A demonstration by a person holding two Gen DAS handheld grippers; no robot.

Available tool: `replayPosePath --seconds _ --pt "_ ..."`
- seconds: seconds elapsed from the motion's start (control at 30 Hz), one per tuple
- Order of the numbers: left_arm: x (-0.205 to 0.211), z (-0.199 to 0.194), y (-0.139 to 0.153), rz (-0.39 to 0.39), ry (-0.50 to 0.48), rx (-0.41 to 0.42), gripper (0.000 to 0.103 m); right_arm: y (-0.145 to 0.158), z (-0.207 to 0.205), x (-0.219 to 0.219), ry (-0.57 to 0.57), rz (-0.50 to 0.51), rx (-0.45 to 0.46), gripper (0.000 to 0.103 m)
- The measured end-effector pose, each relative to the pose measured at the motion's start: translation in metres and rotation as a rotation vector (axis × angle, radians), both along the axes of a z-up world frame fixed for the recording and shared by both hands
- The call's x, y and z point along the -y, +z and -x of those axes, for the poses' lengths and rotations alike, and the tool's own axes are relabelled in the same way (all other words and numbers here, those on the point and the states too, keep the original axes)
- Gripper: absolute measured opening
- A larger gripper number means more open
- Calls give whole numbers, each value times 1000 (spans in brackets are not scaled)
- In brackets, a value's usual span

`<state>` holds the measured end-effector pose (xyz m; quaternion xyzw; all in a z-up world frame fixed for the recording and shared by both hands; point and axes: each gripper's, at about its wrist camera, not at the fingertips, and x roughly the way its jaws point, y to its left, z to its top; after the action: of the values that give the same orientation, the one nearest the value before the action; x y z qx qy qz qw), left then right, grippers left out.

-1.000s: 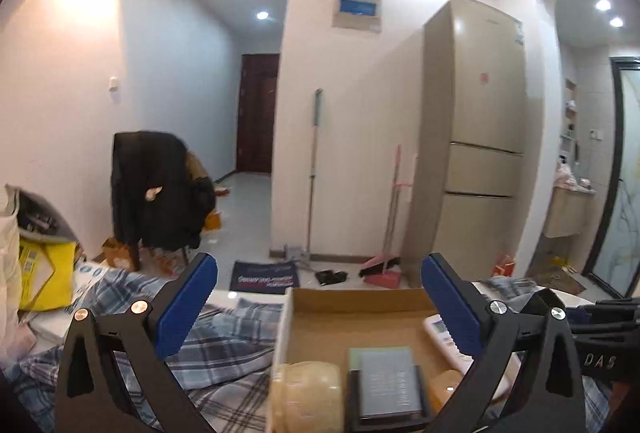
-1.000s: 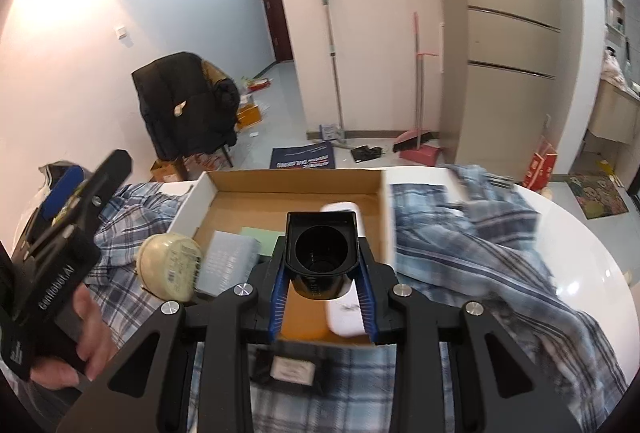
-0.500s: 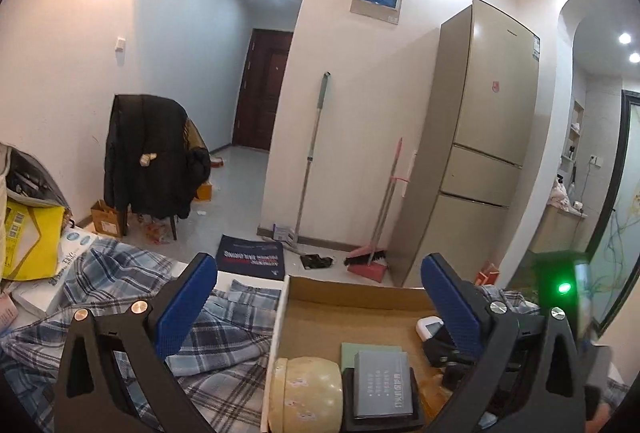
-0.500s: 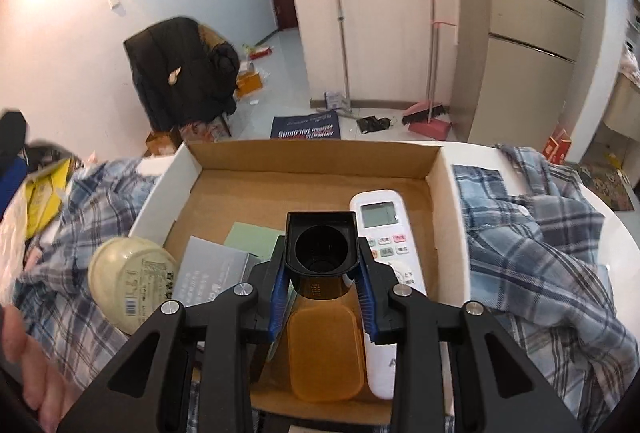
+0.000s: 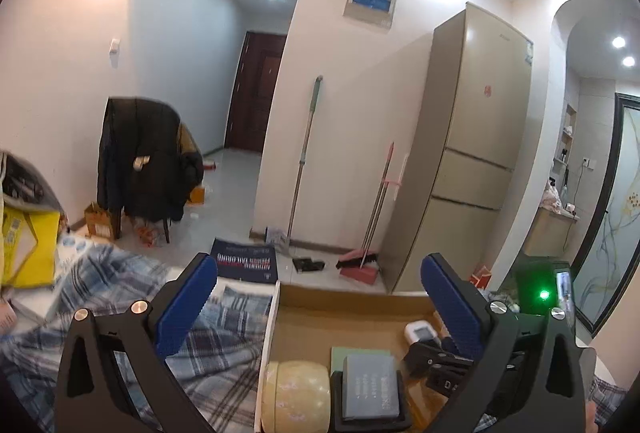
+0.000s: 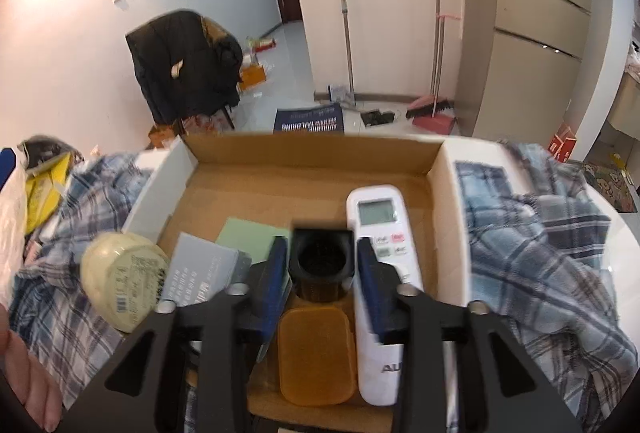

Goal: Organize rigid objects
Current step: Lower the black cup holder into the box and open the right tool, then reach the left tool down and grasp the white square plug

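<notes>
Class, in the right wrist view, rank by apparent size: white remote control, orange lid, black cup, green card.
1. White remote control
2. Orange lid
3. Black cup and green card: look alike, and both are partly hidden, so unranked.

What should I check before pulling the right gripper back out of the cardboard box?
1. Right gripper pads clear of the black cup: ok, its jaws have just been opening and gaps show on both sides.
2. Black cup resting on the cardboard box floor: cannot tell, its base is hidden.
3. Cup upright: ok, its mouth faces the camera.
4. White remote clear of the right finger: cannot tell, the finger overlaps it.
5. Orange lid undisturbed below the cup: ok.
6. Left gripper out of the way: ok, open and empty.
</notes>
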<state>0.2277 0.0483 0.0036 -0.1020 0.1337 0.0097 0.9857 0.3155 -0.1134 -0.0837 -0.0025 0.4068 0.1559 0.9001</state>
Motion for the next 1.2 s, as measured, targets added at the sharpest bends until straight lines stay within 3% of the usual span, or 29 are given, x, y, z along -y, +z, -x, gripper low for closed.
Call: replayPosePath --seconds 0.03,0.23,0.4,0.47,0.5,0.57,0.83,0.9,0.97,1.07,1.2 --pt "1 3 5 -10 1 16 103 8 4 3 2 -10 31 63" --pt "10 35 42 -93 17 123 103 50 31 13 5 33 150 67" --pt "12 72 57 -103 -68 119 103 78 80 36 0 -11 235 89" --pt "20 87 56 -132 -58 63 103 83 101 43 -22 0 273 90" --pt "29 96 54 -190 -14 15 103 83 110 45 -26 18 279 90" --pt "42 108 48 -241 -44 -35 103 86 125 53 -31 26 286 90" --pt "61 116 -1 -151 -231 -311 103 89 177 82 -42 -20 321 90" --pt "65 112 -22 -124 -273 -413 97 84 184 88 -44 -10 320 90" --pt "68 108 -40 -84 -324 -516 78 79 188 89 -49 15 326 90" --pt "76 99 -63 -28 -385 -645 61 71 188 92 -64 47 337 90" --pt "86 95 -70 -60 -402 -669 59 63 182 98 -68 33 305 90"
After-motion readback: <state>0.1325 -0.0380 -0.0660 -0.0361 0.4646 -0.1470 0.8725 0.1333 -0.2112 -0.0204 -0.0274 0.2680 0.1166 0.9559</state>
